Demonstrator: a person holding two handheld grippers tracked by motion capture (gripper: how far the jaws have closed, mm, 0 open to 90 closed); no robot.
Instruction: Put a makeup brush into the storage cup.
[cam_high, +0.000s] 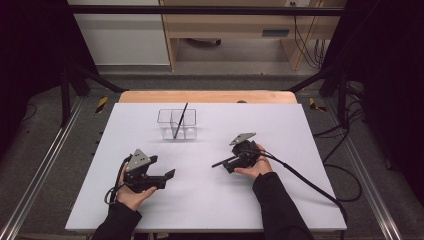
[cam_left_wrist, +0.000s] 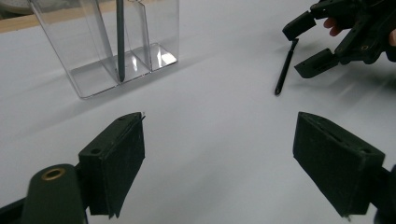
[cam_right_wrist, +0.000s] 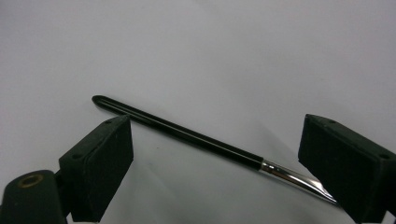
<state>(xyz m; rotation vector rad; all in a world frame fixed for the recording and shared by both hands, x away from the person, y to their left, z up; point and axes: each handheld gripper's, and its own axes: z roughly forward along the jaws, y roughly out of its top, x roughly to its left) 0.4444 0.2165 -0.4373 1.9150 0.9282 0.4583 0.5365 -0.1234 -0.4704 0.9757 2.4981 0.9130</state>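
A black-handled tool with a silver tip (cam_right_wrist: 187, 134) lies flat on the white table between the wide jaws of my right gripper (cam_right_wrist: 215, 123); the pads do not press on it. In the high view that gripper (cam_high: 231, 162) sits right of centre, low over the tool (cam_high: 222, 162). My left gripper (cam_high: 167, 177) rests at the front left, open, with nothing between its jaws (cam_left_wrist: 219, 140). A clear divided holder (cam_high: 165, 117) stands at the back centre, and a dark stick (cam_high: 180, 120) leans in it. The left gripper view has the holder (cam_left_wrist: 84, 46), its stick (cam_left_wrist: 120, 42) and the lying tool (cam_left_wrist: 286, 67).
The white board (cam_high: 300, 200) covers a wooden table whose far edge (cam_high: 210, 96) shows behind it. Cables trail from both grippers, the right one (cam_high: 305, 180) running off the front right corner. Dark frame posts stand on either side.
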